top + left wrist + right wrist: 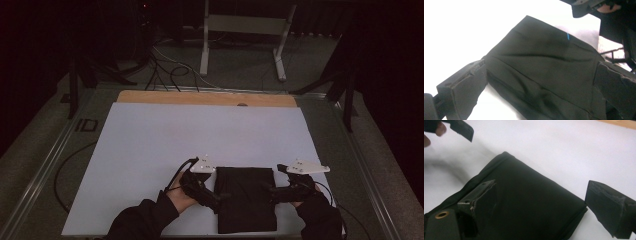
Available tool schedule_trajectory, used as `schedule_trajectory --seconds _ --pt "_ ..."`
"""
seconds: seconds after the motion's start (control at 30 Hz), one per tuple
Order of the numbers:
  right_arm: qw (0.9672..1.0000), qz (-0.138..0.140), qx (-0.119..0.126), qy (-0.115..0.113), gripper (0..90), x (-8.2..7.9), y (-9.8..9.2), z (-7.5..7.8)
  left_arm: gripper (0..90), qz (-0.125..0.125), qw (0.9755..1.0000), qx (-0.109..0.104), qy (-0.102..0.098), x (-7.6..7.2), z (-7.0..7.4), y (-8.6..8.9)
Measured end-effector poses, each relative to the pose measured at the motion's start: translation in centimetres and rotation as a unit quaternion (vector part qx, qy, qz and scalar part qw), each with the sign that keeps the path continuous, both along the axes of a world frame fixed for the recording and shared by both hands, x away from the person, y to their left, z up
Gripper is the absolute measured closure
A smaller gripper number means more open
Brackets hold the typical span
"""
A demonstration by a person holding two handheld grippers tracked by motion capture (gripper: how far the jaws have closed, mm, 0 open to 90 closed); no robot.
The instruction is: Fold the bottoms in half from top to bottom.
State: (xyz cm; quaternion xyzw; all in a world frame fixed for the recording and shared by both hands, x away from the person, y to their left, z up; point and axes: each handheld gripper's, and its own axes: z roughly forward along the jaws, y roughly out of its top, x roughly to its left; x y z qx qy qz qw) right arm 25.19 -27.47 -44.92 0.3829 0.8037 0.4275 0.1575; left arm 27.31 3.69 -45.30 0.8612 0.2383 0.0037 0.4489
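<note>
Judging by its soft creases, the folded black cloth at the near edge of the white table should be limp and light, so with your left gripper and right gripper both spread wide, pinch its side hems.

Dim and underexposed from the high view, with black surroundings and only the pale surface catching light. Overexposed in both gripper views: surface blown out to white, glare strongest at upper left of the left gripper view. Dark cloth nearly textureless, folds barely readable. Soft, slightly blurred close up on each hand-held gripper. Faint grey shadow beside the cloth's edge.
</note>
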Motion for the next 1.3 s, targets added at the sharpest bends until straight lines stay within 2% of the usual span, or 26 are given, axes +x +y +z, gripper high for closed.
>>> schedule_trajectory --seconds 0.07,0.13,0.33,0.57,0.8,0.97,1.07,1.3 --pt "1.0 -0.001 0.001 -0.001 10.5 0.1 0.0 0.1 0.0 0.0 1.0 0.0 0.0 0.0 0.0 0.0" --pt "1.0 -0.007 0.001 -0.002 10.5 0.4 0.0 0.2 0.0 0.02 0.9998 0.001 -0.006 0.4 0.2 0.1" --pt "0.9997 -0.025 -0.003 -0.004 10.5 1.1 0.0 -0.2 0.0 0.046 0.9989 0.007 -0.004 1.1 0.0 0.1" --pt "0.999 -0.042 -0.012 -0.004 10.5 1.9 -0.2 -1.2 0.0 0.063 0.998 0.005 0.0 1.9 -0.9 0.2" --pt "0.9978 -0.062 -0.022 -0.003 10.1 2.4 -0.4 -2.2 0.0 0.083 0.9965 0.012 0.002 2.6 -2.1 0.2" --pt "0.9972 -0.065 -0.037 0.004 10.1 2.5 -0.5 -2.9 0.0 0.087 0.9958 0.02 0.018 3.2 -3.2 0.3" --pt "0.9971 -0.064 -0.04 0.013 10.1 2.4 -0.5 -3.5 0.0 0.09 0.9954 0.015 0.03 3.4 -3.9 0.2" --pt "0.9961 -0.067 -0.043 0.039 10.0 2.3 -0.5 -4.5 0.0 0.086 0.9947 0.02 0.052 3.8 -4.8 -0.3"
